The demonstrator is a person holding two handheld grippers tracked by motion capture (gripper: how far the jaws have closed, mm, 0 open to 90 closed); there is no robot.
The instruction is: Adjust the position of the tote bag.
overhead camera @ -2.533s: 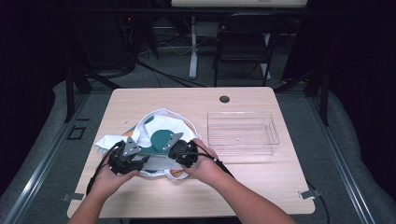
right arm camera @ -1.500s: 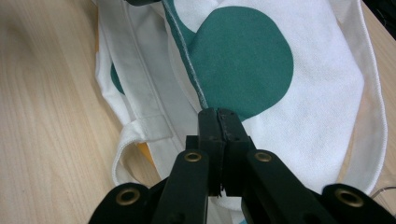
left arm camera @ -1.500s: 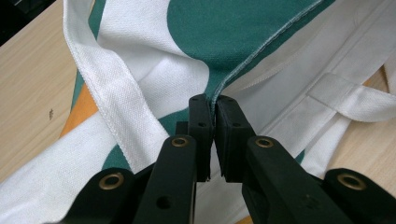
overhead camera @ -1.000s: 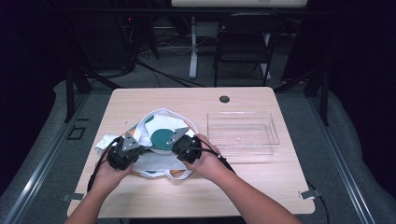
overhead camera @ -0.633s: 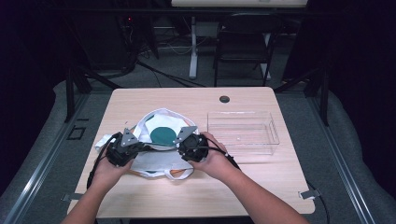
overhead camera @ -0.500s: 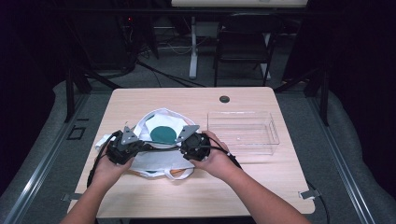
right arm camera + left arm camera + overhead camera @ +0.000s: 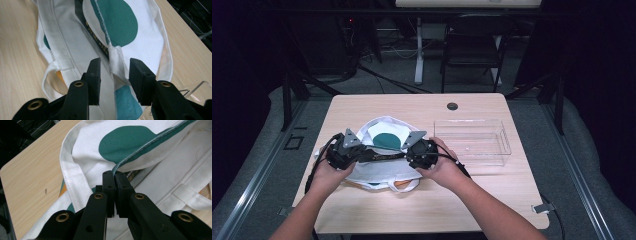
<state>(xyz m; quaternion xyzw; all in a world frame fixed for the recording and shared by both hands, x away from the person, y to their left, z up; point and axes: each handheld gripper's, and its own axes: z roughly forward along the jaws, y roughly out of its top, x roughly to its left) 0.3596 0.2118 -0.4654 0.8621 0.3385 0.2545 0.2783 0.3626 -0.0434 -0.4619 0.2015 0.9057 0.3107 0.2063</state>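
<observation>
Looking down from the high view, we see a light wooden table (image 7: 362, 107) with a white cloth bag (image 7: 382, 131) printed with a teal spot lying on its near-left part. Just beside it, to the right, stands a clear plastic bin (image 7: 472, 141). Our two forearms come in from the bottom edge. The left gripper (image 7: 343, 152) sits at the bag's left side and the right gripper (image 7: 422, 151) at its right side, and the bag's upper edge runs as a taut dark line between them. White handle loops lie on the table in front of the bag, towards us.

In the left gripper view, we find the left gripper (image 7: 114, 177) with its jaws pressed together on the teal-stitched hem (image 7: 150, 143) of the bag's mouth, the cloth pinched right at the tips. Beyond the hem the teal spot shows on the bag's far panel, and a white strap (image 7: 72, 182) curves down the left side over bare table.

In the right gripper view, we see the right gripper (image 7: 115, 71) with its jaws standing apart, having just been opening. A white fold of the bag's edge lies between them, and the pads do not press on it. A dark book (image 7: 96, 31) with gold lettering lies inside the bag's mouth, just beyond the jaws.
</observation>
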